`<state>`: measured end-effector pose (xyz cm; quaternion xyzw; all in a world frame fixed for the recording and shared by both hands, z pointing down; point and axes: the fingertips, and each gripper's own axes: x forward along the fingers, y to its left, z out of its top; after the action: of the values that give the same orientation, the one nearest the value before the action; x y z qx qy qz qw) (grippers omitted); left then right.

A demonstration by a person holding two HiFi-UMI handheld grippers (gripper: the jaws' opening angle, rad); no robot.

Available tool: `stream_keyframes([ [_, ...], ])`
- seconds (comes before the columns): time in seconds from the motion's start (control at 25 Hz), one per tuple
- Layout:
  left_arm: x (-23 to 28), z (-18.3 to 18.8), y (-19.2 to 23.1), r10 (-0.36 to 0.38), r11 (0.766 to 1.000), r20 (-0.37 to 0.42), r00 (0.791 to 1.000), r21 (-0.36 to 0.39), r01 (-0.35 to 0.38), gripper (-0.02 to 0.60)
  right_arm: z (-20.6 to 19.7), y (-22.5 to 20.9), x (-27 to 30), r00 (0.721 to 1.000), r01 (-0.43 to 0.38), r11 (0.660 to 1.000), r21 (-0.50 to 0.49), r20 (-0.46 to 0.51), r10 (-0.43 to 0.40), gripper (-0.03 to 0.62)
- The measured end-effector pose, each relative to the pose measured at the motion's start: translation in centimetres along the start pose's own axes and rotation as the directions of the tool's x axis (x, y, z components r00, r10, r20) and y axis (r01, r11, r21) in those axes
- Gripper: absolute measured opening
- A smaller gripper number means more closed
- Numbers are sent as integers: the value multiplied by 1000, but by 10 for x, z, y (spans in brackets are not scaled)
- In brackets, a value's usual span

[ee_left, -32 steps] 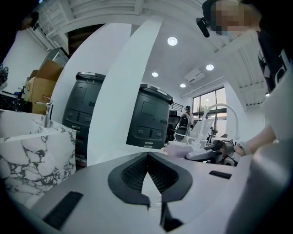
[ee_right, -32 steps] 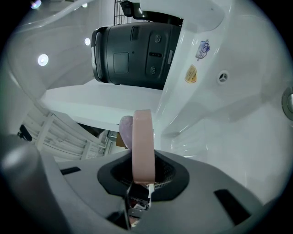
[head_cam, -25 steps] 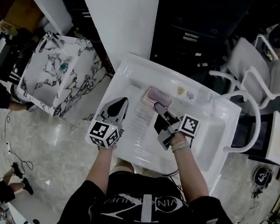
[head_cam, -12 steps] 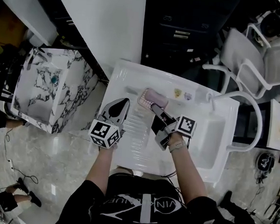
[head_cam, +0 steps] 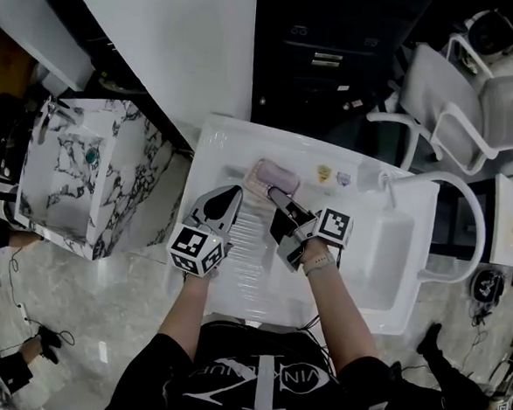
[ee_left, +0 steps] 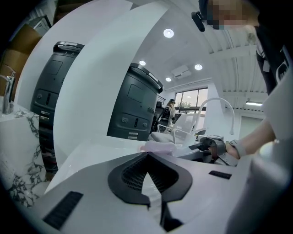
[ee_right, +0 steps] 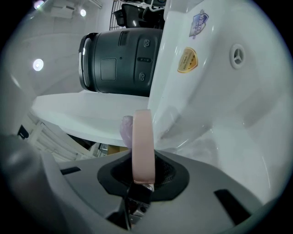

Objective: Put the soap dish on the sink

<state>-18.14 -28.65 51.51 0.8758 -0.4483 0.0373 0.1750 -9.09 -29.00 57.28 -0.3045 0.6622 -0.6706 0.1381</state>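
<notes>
The task is near its end but not finished. The right gripper [head_cam: 275,196] has its jaws closed to a narrow gap on the rim of the pink soap dish [head_cam: 273,175]. In the right gripper view the rim stands edge-on between the pads, firmly pinched, with a lilac bar [ee_right: 126,128] riding on the dish. From the head view the dish sits over the back ledge of the white sink [head_cam: 247,282], in the upper middle of the frame. It is just left of two small stickers [head_cam: 326,171] and well left of the basin.

Whether the dish's underside already rests on the ledge or hangs just above it cannot be told from these views. The left gripper [head_cam: 230,198] hovers over the ribbed drainboard just left of the dish, jaws drawn together at the tips with nothing between them. It takes no part in the carry.

What remains, by my reading, is to settle the dish flat on the ledge, open the right jaws and draw them back without dragging the dish.
</notes>
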Motion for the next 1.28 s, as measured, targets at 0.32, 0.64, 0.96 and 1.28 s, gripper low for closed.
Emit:
stream_keyframes([
  [0.32, 18, -7, -2, -3, 1000, -38, 999, -17, 3, 14, 8, -9, 12, 1000, -8, 999, 32, 9, 8, 69],
  [0.64, 27, -18, -4, -6, 999, -87, 996, -35, 3, 14, 14, -15, 24, 1000, -15, 998, 63, 9, 14, 69],
  [0.96, 35, -25, -4, -1, 999, -113, 994, -51, -5, 14, 23, -17, 35, 1000, -20, 995, 97, 6, 19, 69],
  [1.28, 44, -32, -2, -8, 997, -159, 987, -71, -4, 14, 21, -9, 50, 997, -10, 992, 128, -73, 19, 69],
])
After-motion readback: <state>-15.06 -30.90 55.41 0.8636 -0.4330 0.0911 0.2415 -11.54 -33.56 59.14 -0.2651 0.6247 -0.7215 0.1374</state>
